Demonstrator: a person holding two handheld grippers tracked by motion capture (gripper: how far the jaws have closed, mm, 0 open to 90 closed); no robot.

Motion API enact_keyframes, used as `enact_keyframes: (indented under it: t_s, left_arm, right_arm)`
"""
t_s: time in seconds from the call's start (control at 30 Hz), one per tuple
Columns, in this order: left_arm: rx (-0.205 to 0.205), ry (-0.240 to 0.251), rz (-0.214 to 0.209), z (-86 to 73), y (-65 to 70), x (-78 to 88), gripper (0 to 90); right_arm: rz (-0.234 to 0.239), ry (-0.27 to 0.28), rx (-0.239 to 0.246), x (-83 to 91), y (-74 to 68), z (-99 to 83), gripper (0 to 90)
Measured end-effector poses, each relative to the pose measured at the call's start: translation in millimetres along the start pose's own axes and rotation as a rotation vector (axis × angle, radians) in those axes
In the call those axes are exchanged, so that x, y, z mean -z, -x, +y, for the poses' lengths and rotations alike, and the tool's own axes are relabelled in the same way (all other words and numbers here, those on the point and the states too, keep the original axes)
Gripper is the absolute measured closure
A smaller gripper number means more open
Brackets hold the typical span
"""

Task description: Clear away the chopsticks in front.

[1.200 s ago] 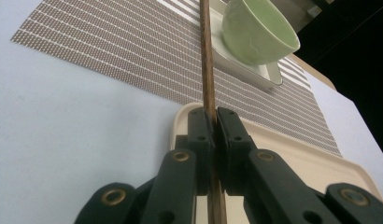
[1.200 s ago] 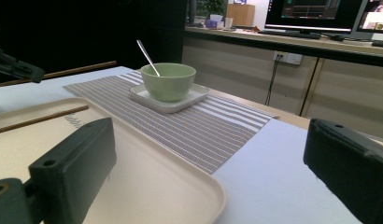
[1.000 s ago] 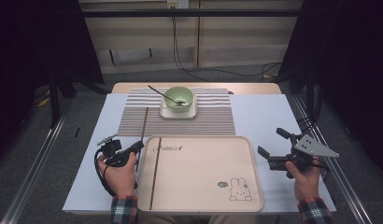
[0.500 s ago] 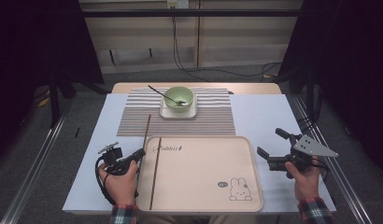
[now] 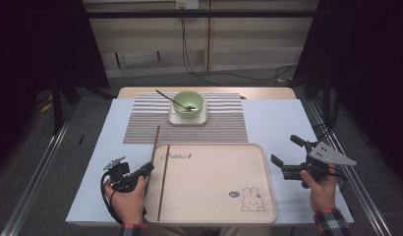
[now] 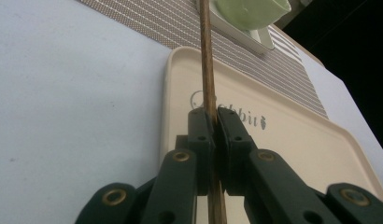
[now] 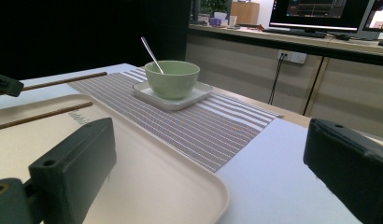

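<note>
Two chopsticks were in play. One chopstick (image 5: 162, 182) lay flat inside the tray (image 5: 209, 219), close to its left wall and running lengthwise from the near rim toward the far rim. The other chopstick (image 5: 155, 141) was clamped in the left gripper (image 5: 149, 167), whose jaws were closed tight on it; in the left gripper view the stick (image 6: 207, 70) ran straight up from between the pads and out over the tray's left rim (image 6: 167, 107) toward the striped mat (image 6: 180, 23). From above, its far end reached over the near edge of the mat (image 5: 140, 130), while the gripper itself sat just beside the tray's left wall, held in the left hand (image 5: 127, 196).

At the table's right side, the right gripper (image 5: 283, 158) was well apart from the tray's right rim, with its jaws spread wide and nothing between them. In the right gripper view both jaws stood far apart, and past them were the tray (image 7: 147, 182), the mat (image 7: 203, 126) and a green bowl (image 7: 172, 78) on a white square plate (image 7: 199, 93), with a spoon (image 7: 151, 53) leaning in the bowl. The bowl (image 5: 188, 103) sat at the middle of the mat, at the far side of the table (image 5: 283, 123).
</note>
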State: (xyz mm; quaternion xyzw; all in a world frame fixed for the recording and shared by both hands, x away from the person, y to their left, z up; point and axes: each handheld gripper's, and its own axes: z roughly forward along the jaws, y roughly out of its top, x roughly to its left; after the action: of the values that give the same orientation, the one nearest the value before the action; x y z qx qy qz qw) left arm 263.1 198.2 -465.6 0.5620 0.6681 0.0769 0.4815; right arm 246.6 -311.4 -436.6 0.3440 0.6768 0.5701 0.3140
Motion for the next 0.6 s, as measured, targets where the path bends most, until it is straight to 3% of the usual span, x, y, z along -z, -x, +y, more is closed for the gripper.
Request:
enact_keyframes:
  t_s: [0.17, 0.3, 0.33, 0.6]
  left_arm:
    - [0.012, -0.001, 0.008, -5.9, -2.9, 2.2, 84.9]
    - [0.002, 0.001, 0.002, -10.0, -1.9, 6.5, 84.9]
    - [-0.016, 0.0, 0.01, -10.2, -2.6, 7.3, 84.9]
    - [-0.002, 0.0, 0.001, -12.6, -2.6, 8.1, 84.9]
  right_arm:
    - [0.005, -0.006, 0.002, -0.5, 0.0, -0.3, 1.8]
    - [0.001, -0.003, 0.002, -0.4, 0.3, -0.1, 1.8]
    - [0.002, -0.005, 0.002, -0.5, 0.3, -0.2, 1.8]
    - [0.001, -0.006, 0.004, -0.1, 0.4, -0.1, 1.8]
